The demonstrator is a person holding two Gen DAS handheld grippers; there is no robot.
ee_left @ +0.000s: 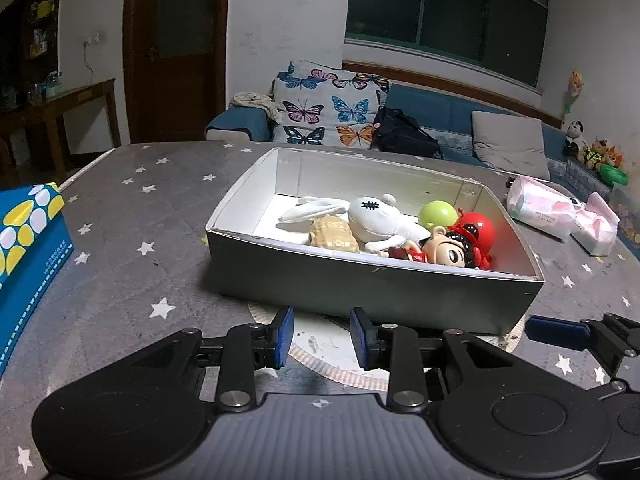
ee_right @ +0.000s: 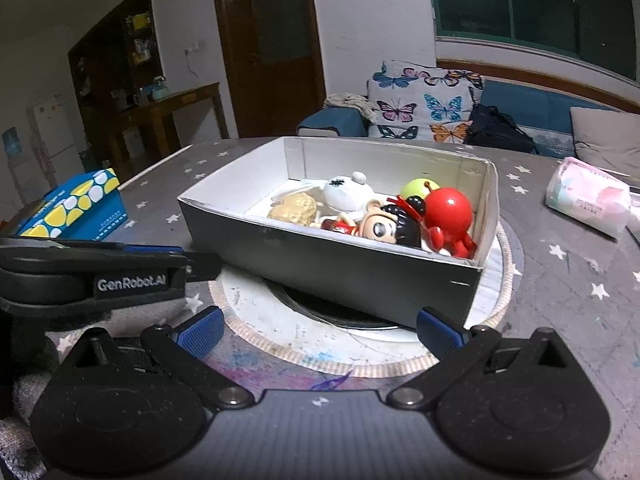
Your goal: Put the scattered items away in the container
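Observation:
A grey cardboard box (ee_left: 360,292) with a white inside stands on the star-patterned table. In it lie a white plush rabbit (ee_left: 376,220), a tan peanut toy (ee_left: 334,236), a green ball (ee_left: 438,213), a red round-headed toy (ee_left: 476,232) and a black-haired doll (ee_left: 448,254). The box (ee_right: 360,272) and the toys show in the right wrist view too. My left gripper (ee_left: 322,336) is open and empty, just in front of the box's near wall. My right gripper (ee_right: 318,330) is open wide and empty, in front of the box's near right corner.
A blue and yellow tissue box (ee_left: 28,248) stands at the left (ee_right: 76,208). Pink wrapped packs (ee_left: 560,212) lie at the right. A round white mat (ee_right: 320,336) lies under the box. A sofa stands behind the table.

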